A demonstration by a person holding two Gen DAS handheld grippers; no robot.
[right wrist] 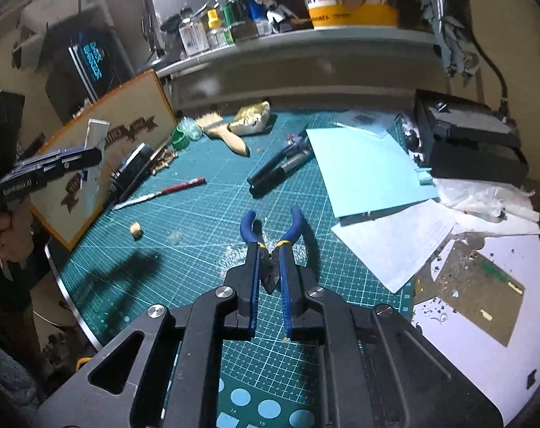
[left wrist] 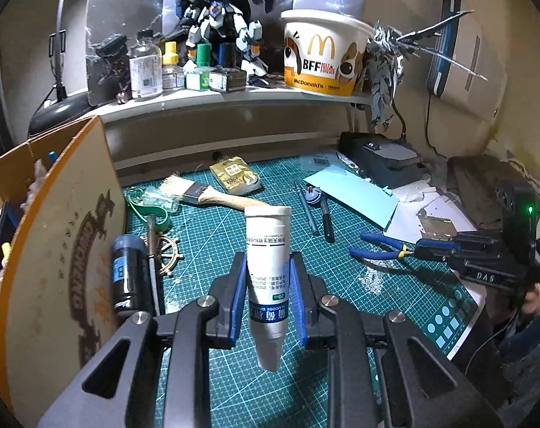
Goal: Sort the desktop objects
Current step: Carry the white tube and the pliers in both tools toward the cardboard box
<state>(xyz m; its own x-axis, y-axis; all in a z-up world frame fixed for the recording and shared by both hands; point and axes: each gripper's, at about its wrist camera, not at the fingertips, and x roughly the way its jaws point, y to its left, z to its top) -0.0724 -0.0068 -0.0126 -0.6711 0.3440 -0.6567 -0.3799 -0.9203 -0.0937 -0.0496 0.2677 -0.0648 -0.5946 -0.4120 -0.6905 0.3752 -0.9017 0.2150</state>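
A white plastic tube (left wrist: 266,235) with blue print stands tilted between the blue pads of my left gripper (left wrist: 268,264), which is shut on it above the green cutting mat (left wrist: 212,235). In the right wrist view that gripper (right wrist: 77,158) and the tube (right wrist: 95,135) show in front of the cardboard box. Blue-handled pliers (right wrist: 248,226) lie with their metal head between the fingers of my right gripper (right wrist: 268,249), which is shut on them low over the mat. The left wrist view shows the right gripper (left wrist: 437,246) with the pliers (left wrist: 376,251) at the mat's right side.
An open cardboard box (left wrist: 56,249) stands at the left edge. On the mat lie a paintbrush (left wrist: 205,194), a black bottle (left wrist: 127,274), pens (left wrist: 316,214) and a gold pouch (left wrist: 236,174). Light blue paper (right wrist: 369,167) and a black device (right wrist: 466,142) are at right. The shelf (left wrist: 234,94) holds a McDonald's bucket (left wrist: 323,53).
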